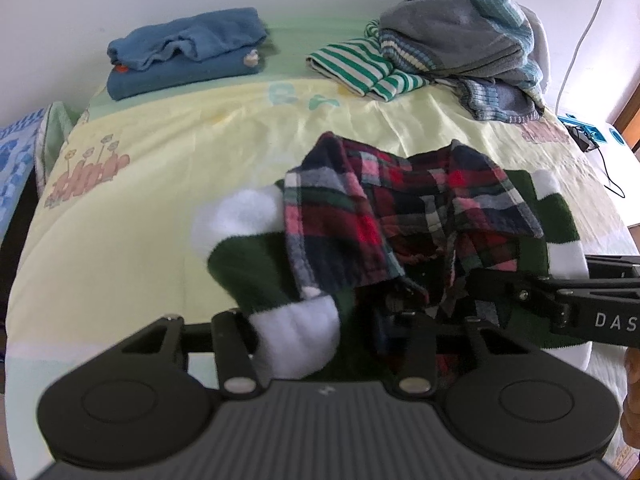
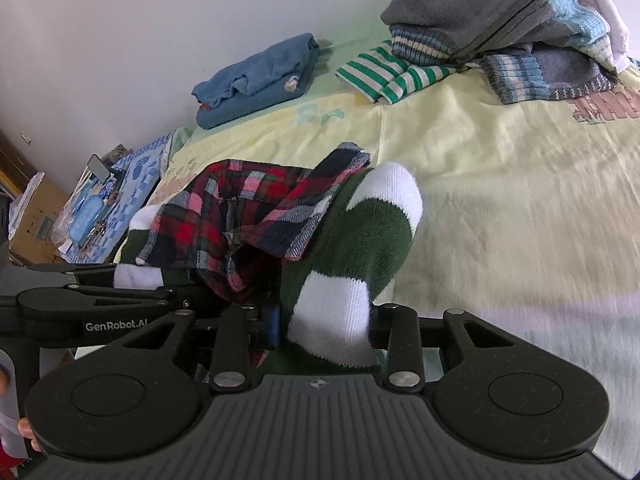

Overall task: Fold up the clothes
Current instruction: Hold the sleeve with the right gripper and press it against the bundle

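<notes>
Now, far left on the bed, a folded blue garment is lying flat. Coming across, the left tool is closing on a bunched green-and-white sweater with a plaid shirt lying on top, near centre, though its fingertips are buried in cloth. Right beside it, the right tool is sitting in the same bundle; its grip I cannot tell. Far right, an unfolded pile is waiting.
</notes>
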`<state>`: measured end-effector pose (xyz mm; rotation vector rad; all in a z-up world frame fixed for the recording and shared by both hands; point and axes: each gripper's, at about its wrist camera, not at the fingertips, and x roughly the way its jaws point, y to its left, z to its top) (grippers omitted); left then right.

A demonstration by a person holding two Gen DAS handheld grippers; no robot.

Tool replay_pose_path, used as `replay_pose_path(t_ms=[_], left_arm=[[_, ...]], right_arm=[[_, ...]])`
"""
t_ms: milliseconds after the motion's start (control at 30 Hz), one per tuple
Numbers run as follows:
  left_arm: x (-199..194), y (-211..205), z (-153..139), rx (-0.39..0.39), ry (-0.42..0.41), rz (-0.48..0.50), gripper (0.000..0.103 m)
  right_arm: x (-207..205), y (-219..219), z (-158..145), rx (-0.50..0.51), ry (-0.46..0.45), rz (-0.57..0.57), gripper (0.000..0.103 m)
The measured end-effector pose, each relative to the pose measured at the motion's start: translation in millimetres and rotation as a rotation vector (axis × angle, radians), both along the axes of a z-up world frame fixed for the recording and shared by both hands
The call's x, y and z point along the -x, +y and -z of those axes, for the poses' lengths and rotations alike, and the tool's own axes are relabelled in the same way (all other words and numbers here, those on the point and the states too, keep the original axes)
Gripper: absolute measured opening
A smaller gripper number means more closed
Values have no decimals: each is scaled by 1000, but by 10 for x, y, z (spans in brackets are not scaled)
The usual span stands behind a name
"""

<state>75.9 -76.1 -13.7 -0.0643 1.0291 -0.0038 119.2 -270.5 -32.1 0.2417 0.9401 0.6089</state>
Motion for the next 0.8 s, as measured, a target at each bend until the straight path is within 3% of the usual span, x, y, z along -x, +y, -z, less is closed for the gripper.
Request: replay_pose_path(t_ms=[433,800], left_arm=[[143,86,-241,17,-21,-36,35],[158,388,-766,-30,-84,-85,33]], right_arm=[[69,-7,-266,-58,-42,-37,34],[-93,170,-514,-199,-43,-71,34]])
